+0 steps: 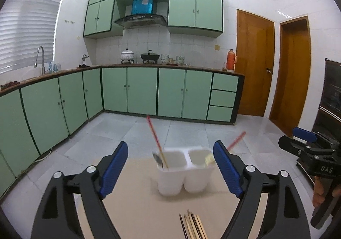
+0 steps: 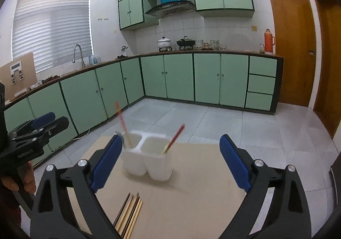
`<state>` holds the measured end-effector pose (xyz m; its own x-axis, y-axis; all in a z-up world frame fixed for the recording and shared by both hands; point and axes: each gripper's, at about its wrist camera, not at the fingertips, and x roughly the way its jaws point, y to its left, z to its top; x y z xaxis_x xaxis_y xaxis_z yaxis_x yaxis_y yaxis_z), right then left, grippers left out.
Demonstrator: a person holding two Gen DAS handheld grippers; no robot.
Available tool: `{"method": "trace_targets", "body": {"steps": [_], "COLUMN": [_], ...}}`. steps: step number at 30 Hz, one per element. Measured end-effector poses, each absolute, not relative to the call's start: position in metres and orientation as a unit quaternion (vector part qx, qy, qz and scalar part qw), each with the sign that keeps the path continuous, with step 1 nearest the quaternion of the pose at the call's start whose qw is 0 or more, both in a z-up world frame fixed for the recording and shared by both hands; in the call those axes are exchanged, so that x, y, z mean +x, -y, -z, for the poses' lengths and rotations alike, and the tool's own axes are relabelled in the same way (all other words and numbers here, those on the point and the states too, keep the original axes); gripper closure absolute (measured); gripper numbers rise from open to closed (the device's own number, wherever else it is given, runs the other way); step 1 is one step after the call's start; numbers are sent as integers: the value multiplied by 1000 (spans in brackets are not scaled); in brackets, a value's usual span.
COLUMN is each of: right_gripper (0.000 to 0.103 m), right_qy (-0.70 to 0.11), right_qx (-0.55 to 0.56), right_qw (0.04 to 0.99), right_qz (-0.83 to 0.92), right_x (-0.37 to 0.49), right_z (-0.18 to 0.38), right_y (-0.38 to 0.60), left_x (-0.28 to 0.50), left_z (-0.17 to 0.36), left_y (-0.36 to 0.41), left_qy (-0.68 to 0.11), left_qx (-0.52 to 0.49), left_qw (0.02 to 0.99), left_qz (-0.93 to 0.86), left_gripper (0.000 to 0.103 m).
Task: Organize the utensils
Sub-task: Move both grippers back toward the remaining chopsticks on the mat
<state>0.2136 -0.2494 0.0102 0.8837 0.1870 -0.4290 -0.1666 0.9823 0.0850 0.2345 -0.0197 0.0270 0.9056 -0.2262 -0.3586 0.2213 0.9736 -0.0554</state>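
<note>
A white two-compartment utensil holder [image 1: 183, 172] [image 2: 148, 159] stands on a tan table [image 1: 138, 207] [image 2: 191, 196]. A red-tipped chopstick [image 1: 156, 142] [image 2: 122, 124] and a dark utensil stand in its left compartment. Another red-tipped chopstick [image 1: 235, 140] [image 2: 174, 139] leans in the right compartment. A bundle of several chopsticks [image 1: 192, 226] [image 2: 129, 214] lies on the table nearer to me. My left gripper [image 1: 170, 166] is open and empty above the table, facing the holder. My right gripper [image 2: 170, 160] is open and empty, also facing the holder.
The table's far edge [image 2: 149, 139] drops to a grey tiled floor. Green cabinets [image 1: 127, 90] and a counter with pots line the far walls. Wooden doors [image 1: 255, 62] stand at the right. Each gripper shows at the edge of the other's view.
</note>
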Motion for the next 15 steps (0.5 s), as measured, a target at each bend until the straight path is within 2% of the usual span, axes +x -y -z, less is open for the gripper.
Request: {"method": "trace_targets", "body": {"steps": [2, 15], "right_gripper": [9, 9], "right_qy": [-232, -284], "right_qx": [25, 18], "right_qw": [968, 956], "right_qz": [-93, -72], "right_x": [199, 129], "right_z": [0, 84], "right_y": [250, 225], "left_x": [221, 153], "left_z": [-17, 66], "left_y": [18, -2], "left_qy": [-193, -277], "left_qx": [-5, -21], "left_qw": [975, 957], "left_qz": [114, 84], "left_gripper": [19, 19]}}
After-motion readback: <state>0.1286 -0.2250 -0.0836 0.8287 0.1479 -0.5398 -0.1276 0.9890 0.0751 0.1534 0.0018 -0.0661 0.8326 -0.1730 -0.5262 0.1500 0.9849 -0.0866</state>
